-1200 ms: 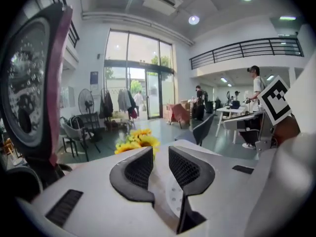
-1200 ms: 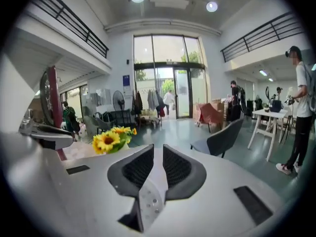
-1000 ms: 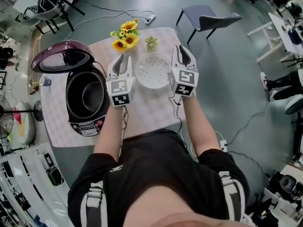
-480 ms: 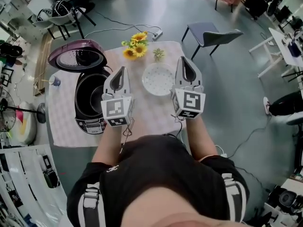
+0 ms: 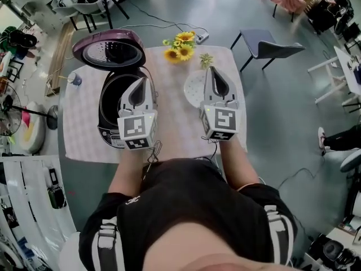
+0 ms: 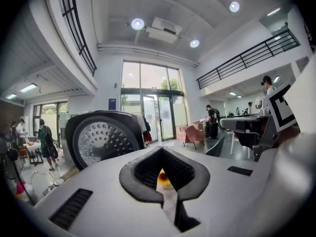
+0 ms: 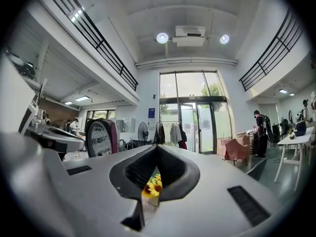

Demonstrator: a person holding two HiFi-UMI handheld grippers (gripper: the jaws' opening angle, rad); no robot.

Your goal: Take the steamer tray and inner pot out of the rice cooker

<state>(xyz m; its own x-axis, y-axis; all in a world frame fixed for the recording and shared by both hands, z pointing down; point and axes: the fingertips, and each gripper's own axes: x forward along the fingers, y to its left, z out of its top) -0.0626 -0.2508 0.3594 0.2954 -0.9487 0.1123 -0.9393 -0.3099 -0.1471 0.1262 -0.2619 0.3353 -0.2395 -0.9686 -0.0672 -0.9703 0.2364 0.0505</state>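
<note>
One rice cooker [image 5: 106, 123] sits left on the single table [image 5: 84, 129], one white steamer tray [image 5: 193, 89] right, and one sunflower bunch [image 5: 180, 47] far. Two grippers, left gripper [image 5: 145, 80] and right gripper [image 5: 211, 69], are near, and one grey chair [image 5: 271, 47] stands far right.

Open lid [image 5: 108, 48] standing up behind rice cooker [image 5: 113, 103], blocking far side. Sunflowers [image 5: 180, 47] crowding far middle. Steamer tray [image 5: 193, 86] sitting right. Bare cloth [image 5: 172, 109] lying open between cooker and tray, near left too.

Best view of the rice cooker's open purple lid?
Head view: whole purple rice cooker lid, unobstructed. Left gripper view shows its perforated inner plate, bottom cut off; right gripper view only a sidelong sliver.
</note>
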